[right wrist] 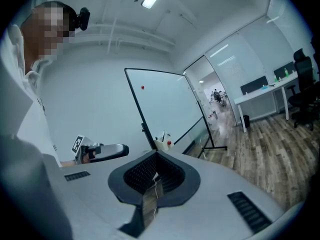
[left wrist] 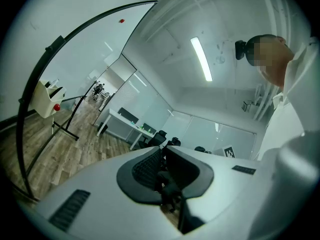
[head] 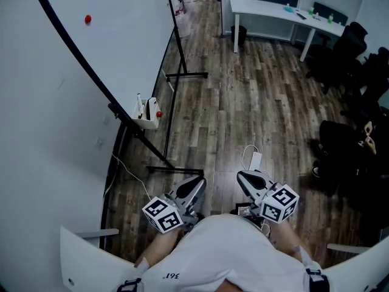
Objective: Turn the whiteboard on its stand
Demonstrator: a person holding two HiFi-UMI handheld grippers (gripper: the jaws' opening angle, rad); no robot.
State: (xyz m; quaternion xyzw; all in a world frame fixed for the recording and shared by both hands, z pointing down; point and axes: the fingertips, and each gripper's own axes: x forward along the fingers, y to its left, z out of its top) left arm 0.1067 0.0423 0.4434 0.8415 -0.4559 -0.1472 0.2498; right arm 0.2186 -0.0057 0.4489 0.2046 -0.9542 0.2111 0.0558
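The whiteboard (head: 103,47) stands tilted in its black-framed stand (head: 176,96) at the upper left, well ahead of both grippers. A red magnet (head: 88,19) sticks to its face, and a white tray (head: 148,119) with markers hangs at its lower edge. My left gripper (head: 197,184) is shut and empty, held close to the body. My right gripper (head: 243,176) sits beside it, jaws together with nothing held. The board (left wrist: 85,54) fills the left of the left gripper view, and the board (right wrist: 165,104) appears mid-frame in the right gripper view, beyond the right gripper (right wrist: 155,160).
A white wall runs along the left, behind the board. A white charger (head: 254,160) and a cable (head: 130,175) lie on the wood floor. A white desk (head: 267,11) stands at the back, and black office chairs (head: 346,47) line the right side.
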